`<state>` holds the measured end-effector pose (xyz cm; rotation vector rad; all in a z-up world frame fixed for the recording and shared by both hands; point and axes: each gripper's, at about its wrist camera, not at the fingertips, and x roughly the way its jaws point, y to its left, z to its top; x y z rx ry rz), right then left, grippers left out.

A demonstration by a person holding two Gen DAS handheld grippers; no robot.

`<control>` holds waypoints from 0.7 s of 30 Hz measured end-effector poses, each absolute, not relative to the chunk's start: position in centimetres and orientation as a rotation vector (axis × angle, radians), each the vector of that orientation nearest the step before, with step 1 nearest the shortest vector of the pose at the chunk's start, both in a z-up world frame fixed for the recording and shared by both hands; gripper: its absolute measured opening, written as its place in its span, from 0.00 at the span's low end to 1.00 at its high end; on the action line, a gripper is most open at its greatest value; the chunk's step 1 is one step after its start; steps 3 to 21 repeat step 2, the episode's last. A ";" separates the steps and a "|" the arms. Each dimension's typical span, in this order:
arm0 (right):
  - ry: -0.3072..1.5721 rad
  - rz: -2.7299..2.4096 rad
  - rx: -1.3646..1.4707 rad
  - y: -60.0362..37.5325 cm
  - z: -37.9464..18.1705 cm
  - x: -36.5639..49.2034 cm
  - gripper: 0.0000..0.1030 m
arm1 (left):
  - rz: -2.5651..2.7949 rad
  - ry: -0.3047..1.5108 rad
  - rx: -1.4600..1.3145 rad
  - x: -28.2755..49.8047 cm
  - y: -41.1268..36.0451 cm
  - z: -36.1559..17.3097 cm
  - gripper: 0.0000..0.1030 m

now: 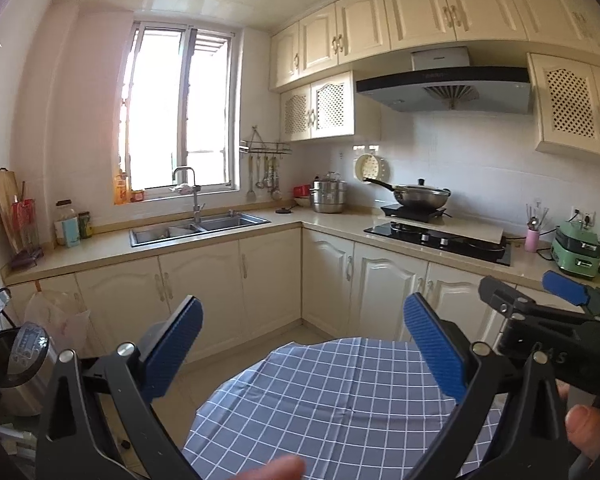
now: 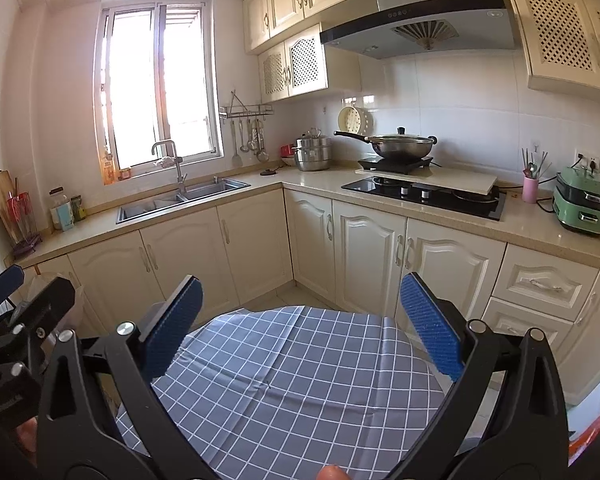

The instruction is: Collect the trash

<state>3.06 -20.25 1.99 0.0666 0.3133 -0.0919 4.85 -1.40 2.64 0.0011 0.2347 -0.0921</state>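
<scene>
No loose trash visible in either view. Closest candidates: white plastic bag hanging off the desk edge at far left, and a steel pedal bin on the floor just beside it, dark lid tilted up. Can't tell what's inside either.

Left claw: released, blue pads wide apart, nothing between them. It hovers over a round desk with a blue-grey checked cloth, bare where visible.
Right claw: also released, pads wide apart, empty, over the same checked desk. Each claw shows at the edge of the other's view, so they sit side by side, near but not touching.

Beyond: L-shaped kitchen desk with cream cabinets below. Double sink with faucet under the window. Steel stockpot in the corner. Wok with lid on a portable induction plate, which sits on a light board over the black hob. Range hood above. Pink utensil cup and green appliance at right. Cutting board leaning on the wall at far left.
</scene>
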 end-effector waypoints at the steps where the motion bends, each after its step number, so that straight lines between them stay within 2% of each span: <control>1: 0.312 -0.092 0.065 -20.3 2.0 3.1 0.94 | -0.090 0.236 0.001 4.9 -1.4 2.6 0.96; 21: 0.312 -0.093 0.065 -20.3 2.0 3.1 0.94 | -0.092 0.236 0.002 4.9 -1.3 2.6 0.96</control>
